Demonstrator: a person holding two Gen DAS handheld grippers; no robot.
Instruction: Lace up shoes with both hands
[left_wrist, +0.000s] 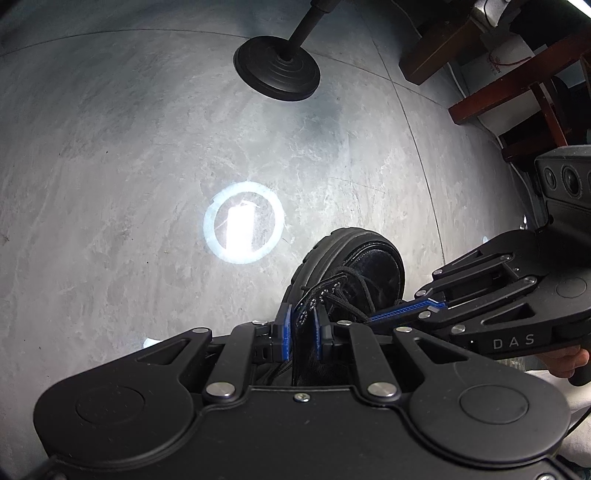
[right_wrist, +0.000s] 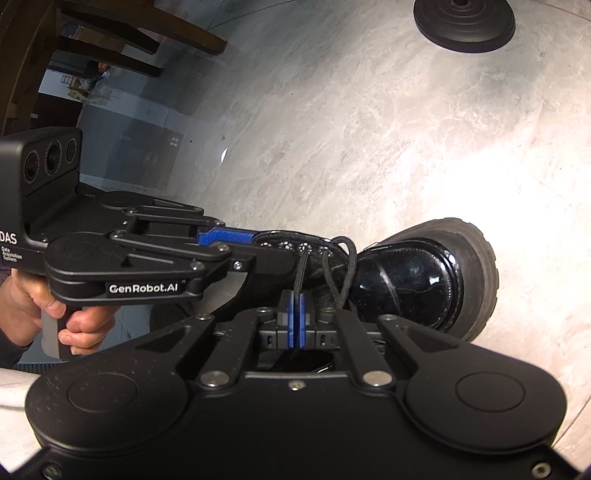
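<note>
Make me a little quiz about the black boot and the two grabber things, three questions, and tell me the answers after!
1. True or false: the right gripper has its blue pads wide open with nothing between them.
2. What does the left gripper clamp? A) the toe cap B) the eyelet flap of the boot C) the round black stand base
3. Fill in: the boot stands on a grey ____.

Key
1. False: its pads are pressed together on a strand of the black lace.
2. B: the pads sit on either side of the flap with the metal eyelets.
3. floor
</note>
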